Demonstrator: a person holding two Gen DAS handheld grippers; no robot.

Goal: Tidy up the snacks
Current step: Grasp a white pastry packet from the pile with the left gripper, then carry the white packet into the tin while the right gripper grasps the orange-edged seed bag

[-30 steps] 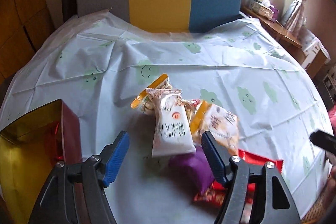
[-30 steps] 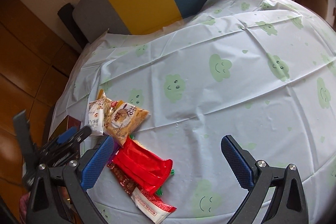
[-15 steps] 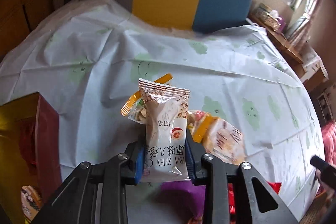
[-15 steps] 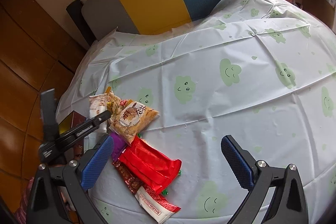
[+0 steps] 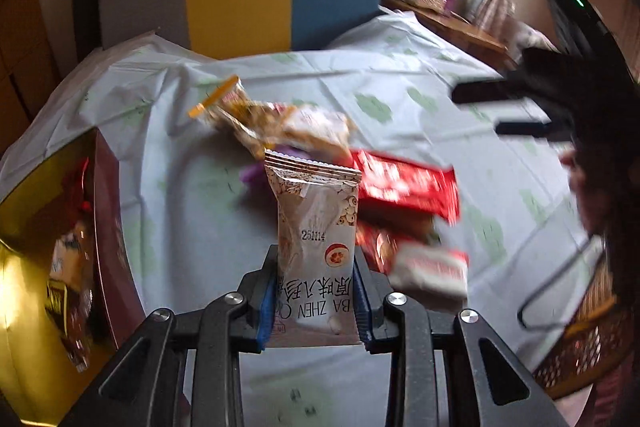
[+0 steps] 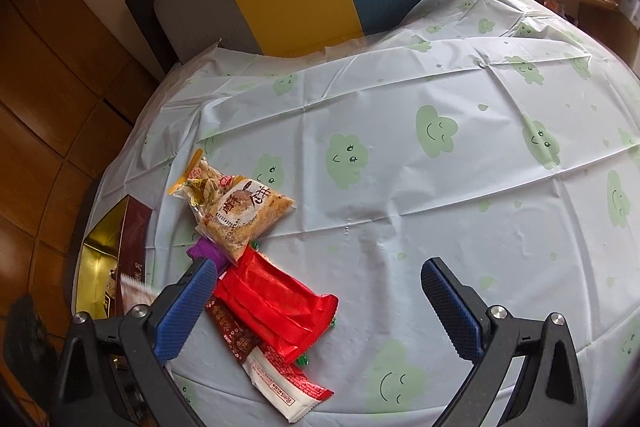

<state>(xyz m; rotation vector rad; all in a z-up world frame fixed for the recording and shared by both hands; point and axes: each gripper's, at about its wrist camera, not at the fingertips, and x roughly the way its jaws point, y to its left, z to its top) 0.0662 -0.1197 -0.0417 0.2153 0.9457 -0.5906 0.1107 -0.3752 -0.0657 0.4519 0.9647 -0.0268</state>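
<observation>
So far I had one packet in hand: the left gripper (image 5: pixel 316 303) had just closed its blue pads on the lower end of the white snack packet (image 5: pixel 316 227), which stood upright between them, lifted clear of the table. At nine o'clock from it sat the open gold-lined box (image 5: pixel 44 227), with at least one wrapper already lying inside, so I judged the sorting begun but far from finished. The right gripper (image 6: pixel 320 311) hung with its fingers wide apart and nothing between them. Just beyond its left finger, at ten to eleven o'clock, the rest of the pile lay on the cloud-print tablecloth (image 6: pixel 440 187): a red-and-white packet (image 6: pixel 284 383) nearest, the red pouch (image 6: pixel 276 307) over it, a purple packet (image 6: pixel 206 251) partly hidden, then the brown rice-cake packet (image 6: pixel 244 215) and a clear bag of nuts (image 6: pixel 196 183) farthest. By my reckoning, those five were left to box after the one I carried.
</observation>
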